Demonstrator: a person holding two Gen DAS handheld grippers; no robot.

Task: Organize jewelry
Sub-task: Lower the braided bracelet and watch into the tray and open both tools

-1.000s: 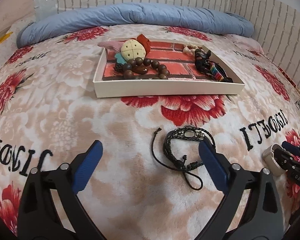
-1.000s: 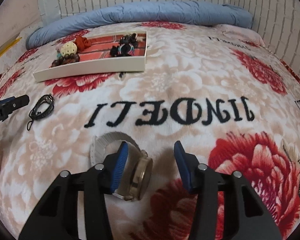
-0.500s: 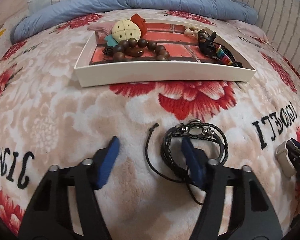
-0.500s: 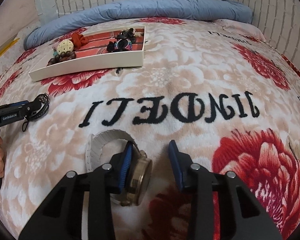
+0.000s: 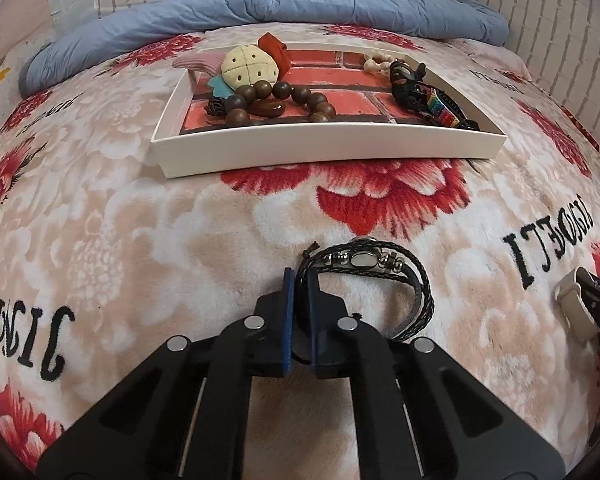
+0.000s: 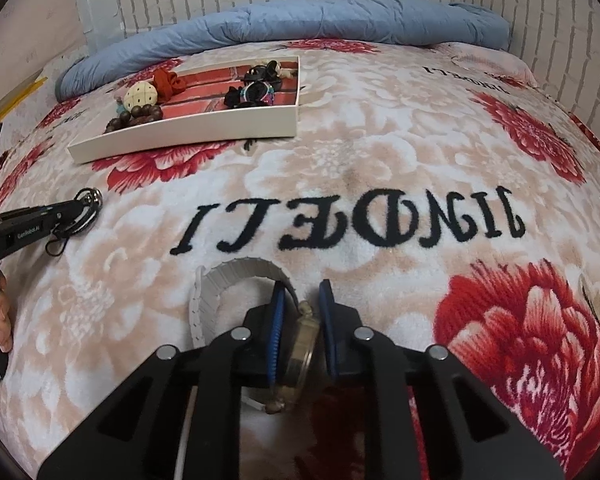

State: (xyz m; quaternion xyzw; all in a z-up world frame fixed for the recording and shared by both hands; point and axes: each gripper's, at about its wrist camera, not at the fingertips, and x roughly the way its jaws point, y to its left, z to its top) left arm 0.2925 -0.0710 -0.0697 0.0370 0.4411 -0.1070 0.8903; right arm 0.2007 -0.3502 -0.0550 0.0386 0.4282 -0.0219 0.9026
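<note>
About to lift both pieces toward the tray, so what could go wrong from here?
The left hand-held gripper pinches only one edge of the black braided bracelet; its loose cord may dangle and snag the plush blanket. The right hand-held gripper squeezes the watch case edge-on, so it could twist out. The tray is already crowded.

Bright, even light; sharp centres, seemingly fisheye-warped edges.

Between the white tray (image 5: 328, 146) and the two grippers lay an open stretch of flowered blanket (image 6: 380, 168), nothing standing on it. Inside the tray, the wooden beads (image 5: 284, 100) and cream charm (image 5: 250, 68) crowded its left end and the black bracelets (image 5: 424, 94) its right, leaving bare brick-patterned floor in the middle. Behind the tray a rolled blue quilt (image 5: 300, 4) closed off the far side.
</note>
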